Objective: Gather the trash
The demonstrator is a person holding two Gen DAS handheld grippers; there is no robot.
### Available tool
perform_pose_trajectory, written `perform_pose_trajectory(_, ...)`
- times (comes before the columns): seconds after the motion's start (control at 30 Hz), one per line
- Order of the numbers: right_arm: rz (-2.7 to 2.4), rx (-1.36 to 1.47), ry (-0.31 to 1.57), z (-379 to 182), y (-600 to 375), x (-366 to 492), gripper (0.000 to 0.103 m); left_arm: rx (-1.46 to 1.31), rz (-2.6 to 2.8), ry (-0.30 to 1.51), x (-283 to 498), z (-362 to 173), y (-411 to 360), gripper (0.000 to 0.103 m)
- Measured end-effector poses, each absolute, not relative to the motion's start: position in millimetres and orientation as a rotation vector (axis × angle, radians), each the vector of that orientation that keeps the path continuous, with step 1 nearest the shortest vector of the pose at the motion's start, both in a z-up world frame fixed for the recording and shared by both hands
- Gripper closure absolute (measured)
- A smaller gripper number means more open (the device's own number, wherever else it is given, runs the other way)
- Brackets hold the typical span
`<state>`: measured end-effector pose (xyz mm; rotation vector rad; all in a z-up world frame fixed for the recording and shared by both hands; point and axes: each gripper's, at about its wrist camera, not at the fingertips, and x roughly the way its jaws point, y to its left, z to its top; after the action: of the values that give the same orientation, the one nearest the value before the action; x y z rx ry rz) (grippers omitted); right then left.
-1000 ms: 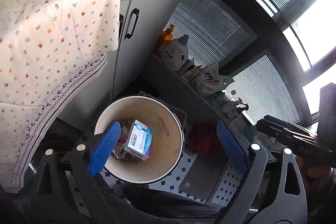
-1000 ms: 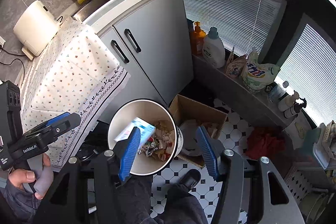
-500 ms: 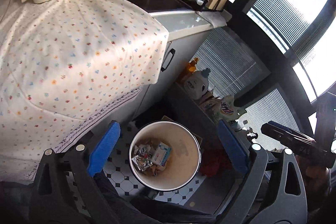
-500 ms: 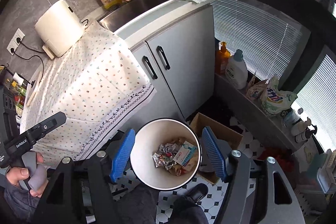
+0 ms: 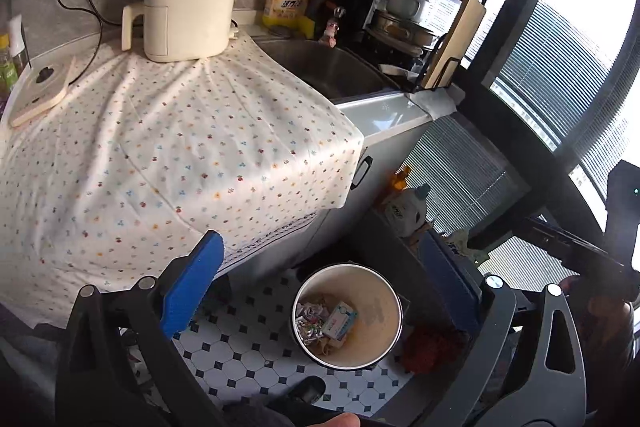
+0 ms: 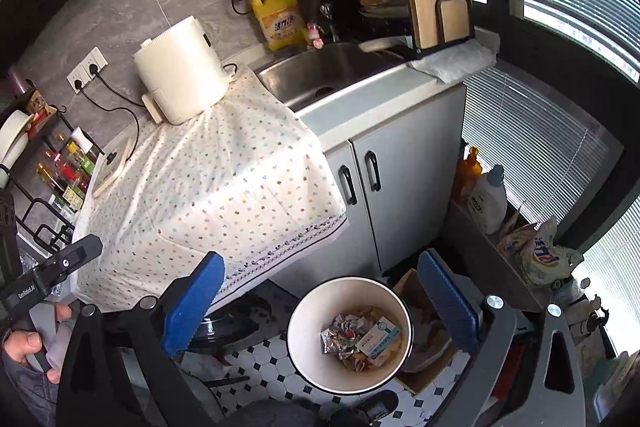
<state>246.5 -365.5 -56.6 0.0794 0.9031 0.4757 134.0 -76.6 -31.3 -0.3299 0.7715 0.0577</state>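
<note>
Trash: a small blue-and-white box (image 6: 378, 341) and crumpled foil wrappers (image 6: 342, 337) lie with other scraps at the bottom of the bin; the same box (image 5: 340, 319) shows in the left wrist view.
Bin: a round white bin (image 6: 304, 311) stands upright on the black-and-white tiled floor (image 6: 276, 363), just beside the cabinet front; in the left wrist view the bin (image 5: 384, 307) sits low between the blue pads.
Left gripper: the left gripper (image 5: 320, 283) hangs above the bin, jaws spread wide and opening, nothing between them.
Right gripper: the right gripper (image 6: 320, 299) is also above the bin, jaws far apart and opening, empty.
Cardboard box: an open brown box (image 6: 416, 291) sits on the floor touching the bin's far side.
Cabinet: grey doors with black handles (image 6: 372, 171) under a steel sink (image 6: 320, 75).
Cloth: a flowered cloth (image 6: 224, 187) drapes over the counter next to the sink.
Appliance: a cream appliance (image 6: 180, 75) stands on the cloth's back edge.
Bottle: a yellow detergent bottle (image 6: 280, 19) stands behind the sink.
Person: a hand (image 6: 28, 343) grips the left gripper's handle at the lower left of the right wrist view.
</note>
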Motion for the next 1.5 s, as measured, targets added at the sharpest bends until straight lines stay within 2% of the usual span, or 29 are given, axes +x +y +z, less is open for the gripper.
perform_pose_trajectory(0.27, 0.466, 0.087, 0.760, -4.2, -354.5, 192.0, 0.008, -0.285, 0.045, 0.654, 78.5, 10.4, -68.3, 0.006)
perform_pose_trajectory(0.7, 0.467, 0.072, 0.661, 35.1, -334.6, 77.8, 0.008, -0.238, 0.098, 0.526, -21.3, 61.7, -77.4, 0.006)
perform_pose_trajectory(1.13, 0.504, 0.063, 0.632, 33.6, -317.1, -5.6, 0.008, -0.280, 0.178, 0.487, -115.4, 65.6, -62.2, 0.006)
perform_pose_trajectory(1.5, 0.508, 0.046, 0.604, 38.6, -314.0, -39.7, 0.008, -0.278, 0.231, 0.465, -161.3, 64.1, -46.0, 0.006)
